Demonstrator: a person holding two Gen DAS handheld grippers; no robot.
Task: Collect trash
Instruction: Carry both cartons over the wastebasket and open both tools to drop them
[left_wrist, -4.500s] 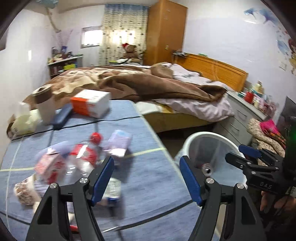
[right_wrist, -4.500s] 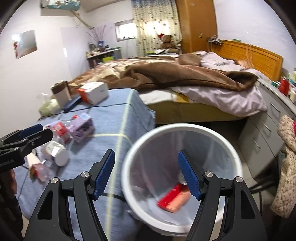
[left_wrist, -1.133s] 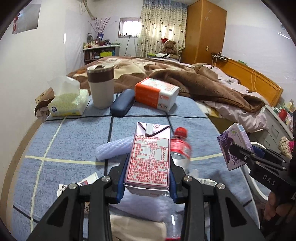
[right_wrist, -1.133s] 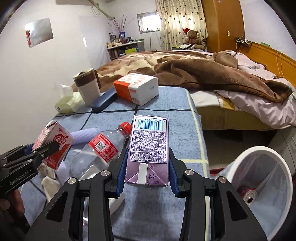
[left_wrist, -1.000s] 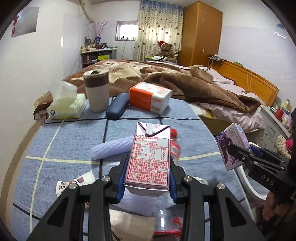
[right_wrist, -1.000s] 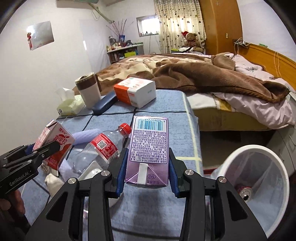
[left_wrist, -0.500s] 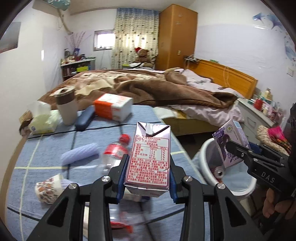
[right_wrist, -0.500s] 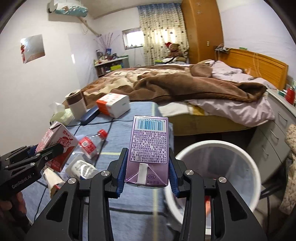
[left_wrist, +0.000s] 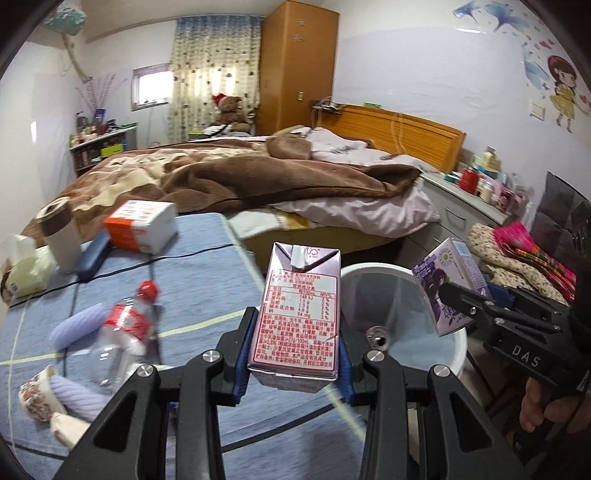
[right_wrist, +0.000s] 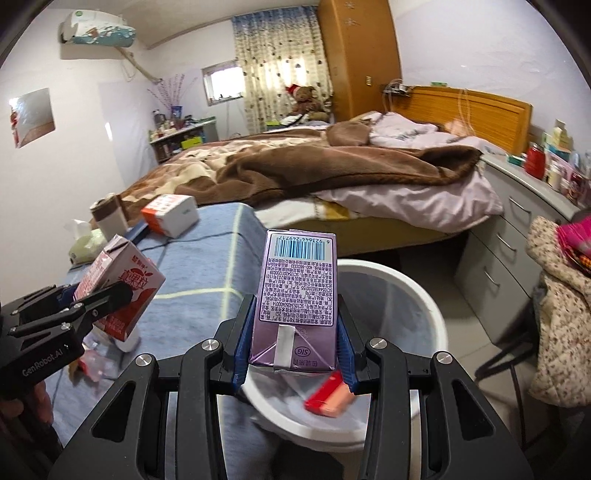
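Note:
My left gripper (left_wrist: 295, 354) is shut on a pink drink carton (left_wrist: 301, 314), held upright over the table's right edge beside the white bin (left_wrist: 458, 343). A can (left_wrist: 376, 334) lies in the bin. My right gripper (right_wrist: 295, 350) is shut on a purple carton (right_wrist: 297, 295), barcode end up, right in front of the bin (right_wrist: 424, 295), where a red pack (right_wrist: 328, 397) lies. Each view shows the other gripper off to the side: the right gripper (left_wrist: 469, 302) and the left gripper (right_wrist: 99, 299), both with their cartons.
On the blue-covered table (left_wrist: 192, 266) lie a plastic bottle (left_wrist: 125, 325), a lilac ribbed wrapper (left_wrist: 77, 325) and a paper cup (left_wrist: 37, 391). Further back stand an orange-white box (left_wrist: 140, 221), a tumbler (left_wrist: 59, 236) and tissues (left_wrist: 26, 273). Bed (left_wrist: 258, 177) and drawers (right_wrist: 517, 240) lie beyond.
Both grippers have swung right with their cartons, from over the table's middle to the bin. The bin now fills the space behind both cartons. Neither grip has changed.

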